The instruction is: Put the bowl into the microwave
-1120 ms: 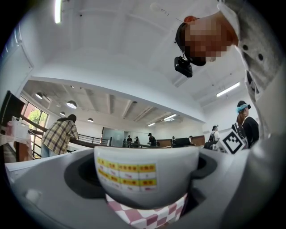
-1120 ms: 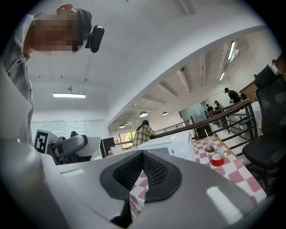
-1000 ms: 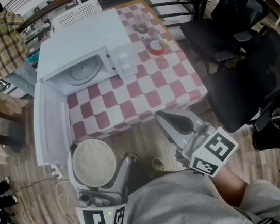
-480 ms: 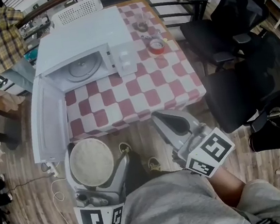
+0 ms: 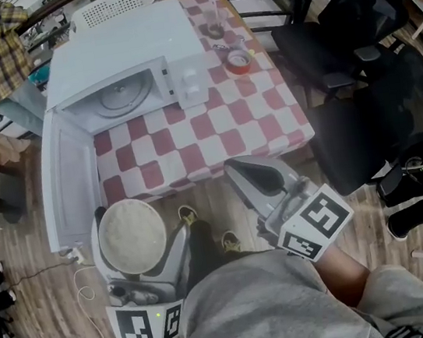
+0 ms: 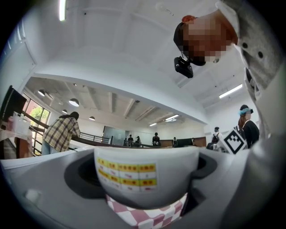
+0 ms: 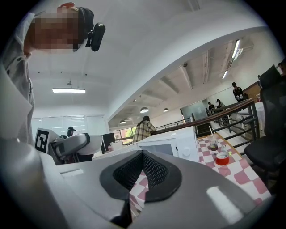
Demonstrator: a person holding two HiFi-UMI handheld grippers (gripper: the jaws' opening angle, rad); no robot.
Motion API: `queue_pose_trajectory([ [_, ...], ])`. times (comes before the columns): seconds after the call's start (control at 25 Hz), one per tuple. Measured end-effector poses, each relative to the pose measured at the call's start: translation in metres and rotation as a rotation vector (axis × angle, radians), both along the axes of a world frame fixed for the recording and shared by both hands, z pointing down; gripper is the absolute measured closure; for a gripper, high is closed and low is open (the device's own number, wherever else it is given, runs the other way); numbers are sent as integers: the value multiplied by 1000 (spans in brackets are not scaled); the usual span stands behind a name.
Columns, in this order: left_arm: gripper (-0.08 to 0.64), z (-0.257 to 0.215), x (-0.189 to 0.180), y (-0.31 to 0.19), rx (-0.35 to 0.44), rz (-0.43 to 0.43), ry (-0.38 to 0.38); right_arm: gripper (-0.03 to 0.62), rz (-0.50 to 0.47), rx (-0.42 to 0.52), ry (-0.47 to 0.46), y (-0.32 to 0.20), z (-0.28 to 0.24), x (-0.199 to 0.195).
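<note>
Two jaws of the left gripper (image 5: 132,229) are pinched on a white bowl (image 5: 132,239), one against each side. The left gripper view shows a sticker (image 6: 127,174) on the bowl's wall, a strip of yellow and red boxes whose print is too small to read. Black-and-white square markers cover the cube (image 5: 144,326) on this gripper.

Compared with half a second ago, the bowl is clamped the same way and sits slightly higher in the head view, a little nearer the table's edge. The right gripper (image 5: 235,170) has hardly moved, its jaws pressed together on nothing.

The bowl is held over the wooden floor (image 5: 218,210), just beside the lower end of the open microwave door (image 5: 64,186) and outside the microwave (image 5: 120,60). Its top shows a flat pale beige surface; filling or cover, I cannot tell. The microwave's cavity holds only its glass turntable (image 5: 118,99). It stands on a red-and-white checked tablecloth (image 5: 207,137), with a small red round container (image 5: 239,61) to its right.
</note>
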State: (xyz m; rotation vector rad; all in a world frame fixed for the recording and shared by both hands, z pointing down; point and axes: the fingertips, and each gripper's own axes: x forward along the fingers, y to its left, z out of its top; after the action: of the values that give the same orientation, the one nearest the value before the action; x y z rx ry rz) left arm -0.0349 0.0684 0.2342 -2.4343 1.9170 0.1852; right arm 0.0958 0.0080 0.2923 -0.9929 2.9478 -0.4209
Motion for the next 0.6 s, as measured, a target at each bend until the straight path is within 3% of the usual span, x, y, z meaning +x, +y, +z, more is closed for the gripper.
queue_pose_trajectory([
  [0.6, 23, 17, -50, -66, -38, 11, 27, 594, 12, -42, 44, -60, 19, -43],
])
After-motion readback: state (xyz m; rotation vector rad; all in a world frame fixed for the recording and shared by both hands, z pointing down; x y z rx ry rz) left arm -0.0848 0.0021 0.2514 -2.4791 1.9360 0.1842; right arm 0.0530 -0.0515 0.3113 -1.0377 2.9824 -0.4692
